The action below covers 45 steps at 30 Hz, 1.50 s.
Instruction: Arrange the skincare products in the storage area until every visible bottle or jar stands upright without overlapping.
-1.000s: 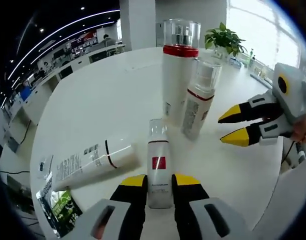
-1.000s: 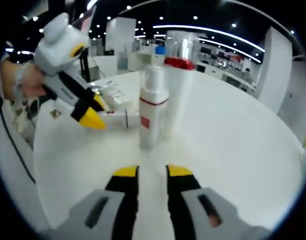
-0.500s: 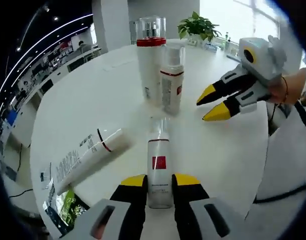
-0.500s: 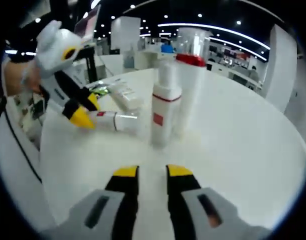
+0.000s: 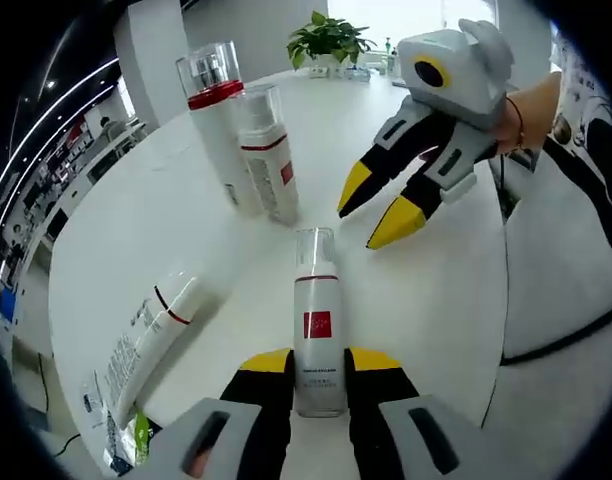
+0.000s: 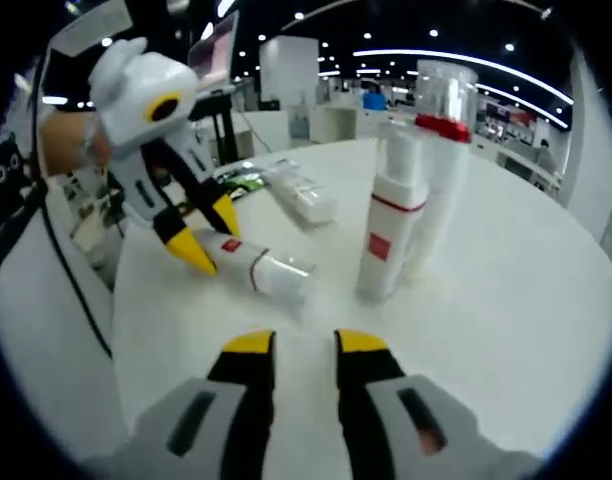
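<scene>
Two of your products are done: the tall red-collared bottle [image 5: 214, 125] and the foam pump bottle [image 5: 266, 150] stand upright, close side by side, ahead and left of your left gripper [image 5: 318, 365]. That gripper is closed on the small clear-capped bottle [image 5: 317, 325], tilted off the table [image 5: 456, 300] in the right gripper view. Your right gripper [image 6: 294, 345] hangs narrowly parted and empty, and the white tube [image 5: 151, 335] lying to the left remains.
</scene>
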Each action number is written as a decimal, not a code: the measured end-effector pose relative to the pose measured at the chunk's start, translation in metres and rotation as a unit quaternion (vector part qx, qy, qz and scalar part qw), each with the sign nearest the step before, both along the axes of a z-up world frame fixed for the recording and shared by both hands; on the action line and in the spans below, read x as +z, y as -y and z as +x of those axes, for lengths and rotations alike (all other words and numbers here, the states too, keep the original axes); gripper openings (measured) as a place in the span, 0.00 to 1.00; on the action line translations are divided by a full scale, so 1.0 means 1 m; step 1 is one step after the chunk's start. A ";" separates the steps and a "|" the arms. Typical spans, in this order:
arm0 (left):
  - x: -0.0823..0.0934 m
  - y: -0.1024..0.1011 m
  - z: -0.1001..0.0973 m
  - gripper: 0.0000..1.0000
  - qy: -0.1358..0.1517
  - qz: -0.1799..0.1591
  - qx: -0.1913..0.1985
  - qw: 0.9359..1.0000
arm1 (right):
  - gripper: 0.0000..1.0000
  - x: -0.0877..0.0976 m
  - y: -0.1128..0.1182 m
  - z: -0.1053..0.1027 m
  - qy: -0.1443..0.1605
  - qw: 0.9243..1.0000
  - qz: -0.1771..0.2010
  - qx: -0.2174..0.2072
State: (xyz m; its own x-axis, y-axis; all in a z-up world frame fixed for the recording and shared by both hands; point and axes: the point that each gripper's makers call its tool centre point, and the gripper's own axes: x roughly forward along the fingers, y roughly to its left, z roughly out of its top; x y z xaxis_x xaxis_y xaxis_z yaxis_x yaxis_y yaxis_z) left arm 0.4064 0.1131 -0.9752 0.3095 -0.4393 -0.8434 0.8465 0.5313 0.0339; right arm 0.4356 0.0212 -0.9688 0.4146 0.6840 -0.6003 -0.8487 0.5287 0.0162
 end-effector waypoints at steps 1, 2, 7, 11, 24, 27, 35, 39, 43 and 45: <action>0.000 0.001 -0.002 0.21 -0.003 -0.002 -0.008 1.000 | 0.23 0.000 -0.001 -0.001 0.000 1.000 0.000 0.005; 0.000 0.002 -0.004 0.21 -0.005 -0.004 -0.013 1.000 | 0.24 0.000 -0.002 -0.002 -0.001 1.000 0.000 0.010; -0.001 0.009 -0.014 0.21 -0.003 -0.010 -0.062 0.998 | 0.25 -0.005 -0.006 -0.011 -0.012 0.999 -0.006 0.040; -0.002 0.012 -0.019 0.20 -0.010 -0.014 -0.081 0.997 | 0.26 -0.007 -0.010 -0.017 -0.012 0.998 -0.012 0.065; -0.003 0.015 -0.023 0.20 0.004 -0.015 -0.124 0.992 | 0.21 -0.010 -0.016 -0.029 -0.010 0.994 -0.026 0.108; -0.003 0.014 -0.023 0.20 0.008 -0.014 -0.125 0.992 | 0.21 -0.007 -0.015 -0.031 -0.013 0.994 -0.029 0.105; 0.012 0.015 -0.006 0.19 0.028 -0.066 -0.054 0.996 | 0.00 0.045 -0.016 -0.018 -0.031 0.996 0.064 0.052; 0.024 0.025 -0.003 0.19 0.032 -0.116 -0.043 0.992 | 0.00 0.063 -0.026 -0.022 -0.001 0.993 0.060 0.104; 0.020 0.025 -0.005 0.19 0.037 -0.102 -0.043 0.993 | 0.02 0.055 -0.031 -0.027 0.025 0.992 0.034 0.121; 0.020 0.025 -0.006 0.19 0.042 -0.099 -0.045 0.993 | 0.04 0.056 -0.031 -0.027 0.006 0.993 0.049 0.111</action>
